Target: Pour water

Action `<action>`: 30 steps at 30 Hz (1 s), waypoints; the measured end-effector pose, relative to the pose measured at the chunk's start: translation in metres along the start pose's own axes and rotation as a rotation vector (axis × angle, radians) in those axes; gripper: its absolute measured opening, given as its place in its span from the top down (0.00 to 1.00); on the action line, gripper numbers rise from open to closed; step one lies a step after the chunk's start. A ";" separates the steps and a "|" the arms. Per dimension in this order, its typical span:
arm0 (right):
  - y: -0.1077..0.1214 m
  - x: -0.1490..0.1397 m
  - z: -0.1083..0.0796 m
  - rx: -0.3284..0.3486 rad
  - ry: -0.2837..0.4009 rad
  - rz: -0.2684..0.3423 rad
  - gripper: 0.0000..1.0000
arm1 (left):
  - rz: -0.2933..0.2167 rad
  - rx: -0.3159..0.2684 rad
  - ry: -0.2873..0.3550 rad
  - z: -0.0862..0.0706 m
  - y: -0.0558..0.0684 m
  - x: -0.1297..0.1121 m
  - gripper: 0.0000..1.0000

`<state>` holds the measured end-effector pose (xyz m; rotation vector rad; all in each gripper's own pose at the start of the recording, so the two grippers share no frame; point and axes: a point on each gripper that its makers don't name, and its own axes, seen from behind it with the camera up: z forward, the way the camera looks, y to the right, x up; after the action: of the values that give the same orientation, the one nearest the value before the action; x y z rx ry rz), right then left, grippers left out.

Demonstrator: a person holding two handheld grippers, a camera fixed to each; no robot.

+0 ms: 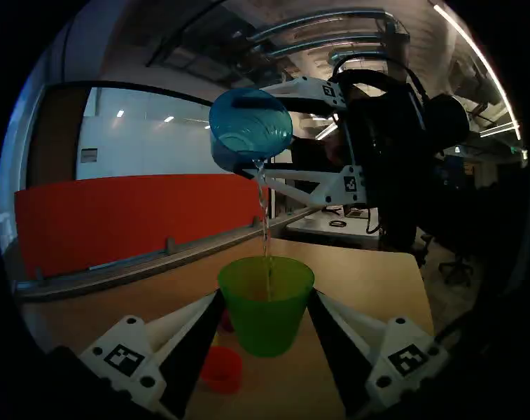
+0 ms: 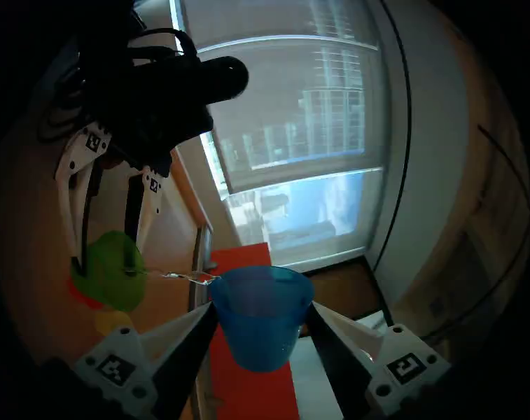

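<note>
A wooden desk (image 1: 363,280) is seen in the left gripper view, backed by a red partition (image 1: 124,217). The left hand-held gripper (image 1: 266,299) is recorded as part-way spread, with both fingers pressed against the sides of a green cup (image 1: 266,322). The green cup is held upright, and whether it rests on the desk cannot be told. The right hand-held gripper (image 1: 268,133) is observed higher up, likewise part-way spread, with a blue cup (image 1: 249,129) pinched between both fingers. This cup is tipped, its mouth turned toward the green cup. In the right gripper view the same two-sided grip on the blue cup is confirmed. A thin stream of water (image 1: 266,224) is noted falling from the blue cup's rim into the green cup. A small red cup (image 1: 221,369) is seen low beside the green cup.
</note>
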<state>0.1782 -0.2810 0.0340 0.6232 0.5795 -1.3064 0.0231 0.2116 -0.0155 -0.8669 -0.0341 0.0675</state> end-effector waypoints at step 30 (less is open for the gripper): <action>0.000 0.001 0.003 0.008 -0.010 -0.136 0.12 | -0.001 -0.005 -0.002 0.002 0.001 -0.002 0.16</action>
<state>0.1784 -0.2837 0.0350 0.5921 0.6176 -1.4392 0.0206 0.2140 -0.0147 -0.8716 -0.0371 0.0674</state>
